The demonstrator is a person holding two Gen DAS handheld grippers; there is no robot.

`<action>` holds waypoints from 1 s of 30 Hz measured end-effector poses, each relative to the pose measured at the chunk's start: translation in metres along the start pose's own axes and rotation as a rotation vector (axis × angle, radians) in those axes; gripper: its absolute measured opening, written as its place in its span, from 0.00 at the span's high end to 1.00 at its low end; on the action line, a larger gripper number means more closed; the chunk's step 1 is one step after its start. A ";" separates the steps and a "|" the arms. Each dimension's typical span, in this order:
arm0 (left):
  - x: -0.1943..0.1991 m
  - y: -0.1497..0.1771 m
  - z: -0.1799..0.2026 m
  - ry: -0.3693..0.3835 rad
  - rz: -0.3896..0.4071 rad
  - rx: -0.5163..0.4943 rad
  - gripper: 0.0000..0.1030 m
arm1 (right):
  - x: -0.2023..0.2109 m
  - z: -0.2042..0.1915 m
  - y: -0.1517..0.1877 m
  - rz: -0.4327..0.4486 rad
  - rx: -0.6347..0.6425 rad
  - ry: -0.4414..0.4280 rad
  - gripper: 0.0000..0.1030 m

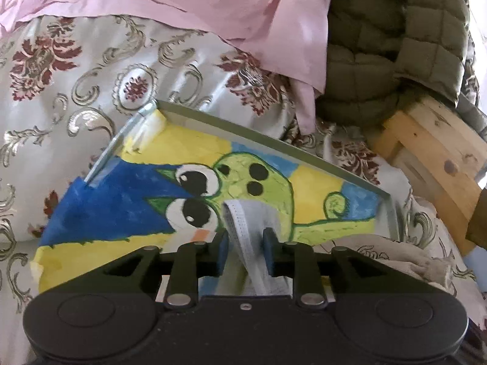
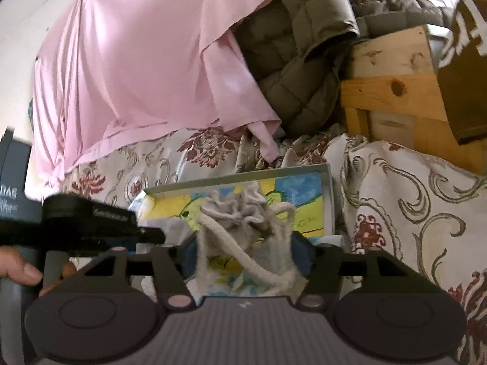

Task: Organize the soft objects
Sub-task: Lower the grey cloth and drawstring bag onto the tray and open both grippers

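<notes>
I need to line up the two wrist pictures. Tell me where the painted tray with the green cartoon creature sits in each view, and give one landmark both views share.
Left wrist: the painted tray fills the centre, tilted, just beyond the left gripper holding a face mask.
Right wrist: it lies at centre, partly hidden behind the drawstring pouch in the right gripper.
Shared landmark: the wooden crate at upper right.

Shallow grey tray point(image 1: 292, 147): painted liner, yellow and blue fields, green black-spotted cartoon creature with big black-and-white eyes. Pleated face mask point(image 1: 243, 222): pale grey-white. Knitted cream drawstring pouch point(image 2: 243, 213). Bedspread point(image 1: 91, 91): silver-white, maroon florals, grey scrolls. Plain pink sheet point(image 2: 137, 60). Quilted olive jacket point(image 1: 365, 60). Fingers point(image 1: 269, 251): blue pads.
</notes>
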State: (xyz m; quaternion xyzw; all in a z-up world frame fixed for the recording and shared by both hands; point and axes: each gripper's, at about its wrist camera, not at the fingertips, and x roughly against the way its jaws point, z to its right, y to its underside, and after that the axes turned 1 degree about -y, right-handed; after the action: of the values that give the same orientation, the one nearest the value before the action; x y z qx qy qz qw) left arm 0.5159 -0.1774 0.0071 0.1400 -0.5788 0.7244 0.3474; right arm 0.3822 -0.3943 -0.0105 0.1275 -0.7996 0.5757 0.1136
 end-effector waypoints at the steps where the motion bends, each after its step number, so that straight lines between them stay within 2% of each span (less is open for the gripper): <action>1: 0.002 0.000 0.000 -0.004 0.007 -0.008 0.69 | 0.001 0.002 -0.001 0.007 -0.010 0.003 0.21; 5: 0.012 0.004 0.005 -0.024 0.039 -0.071 0.53 | 0.005 0.003 -0.003 0.019 0.000 0.041 0.12; 7: 0.017 0.007 0.008 -0.037 0.057 -0.096 0.43 | 0.006 0.002 -0.003 0.021 0.007 0.050 0.10; 11: 0.028 0.011 0.011 -0.034 0.069 -0.103 0.40 | 0.012 -0.002 -0.002 0.024 0.021 0.054 0.07; 17: 0.055 0.018 0.014 -0.044 0.111 -0.111 0.30 | 0.035 -0.011 -0.007 0.065 0.023 0.073 0.01; 21: 0.083 0.024 0.011 -0.015 0.110 -0.074 0.27 | 0.055 -0.012 -0.012 0.087 -0.025 0.066 0.00; 26: 0.125 0.029 0.012 -0.001 0.143 -0.096 0.19 | 0.088 -0.021 -0.018 0.123 -0.030 0.075 0.00; 30: 0.159 0.034 0.010 -0.009 0.168 -0.073 0.11 | 0.117 -0.029 -0.022 0.155 -0.050 0.062 0.00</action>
State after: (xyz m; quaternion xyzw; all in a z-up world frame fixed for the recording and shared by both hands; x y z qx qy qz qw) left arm 0.3769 -0.1360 0.0806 0.0816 -0.6159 0.7289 0.2877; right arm 0.2804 -0.3826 0.0568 0.0447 -0.8173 0.5663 0.0964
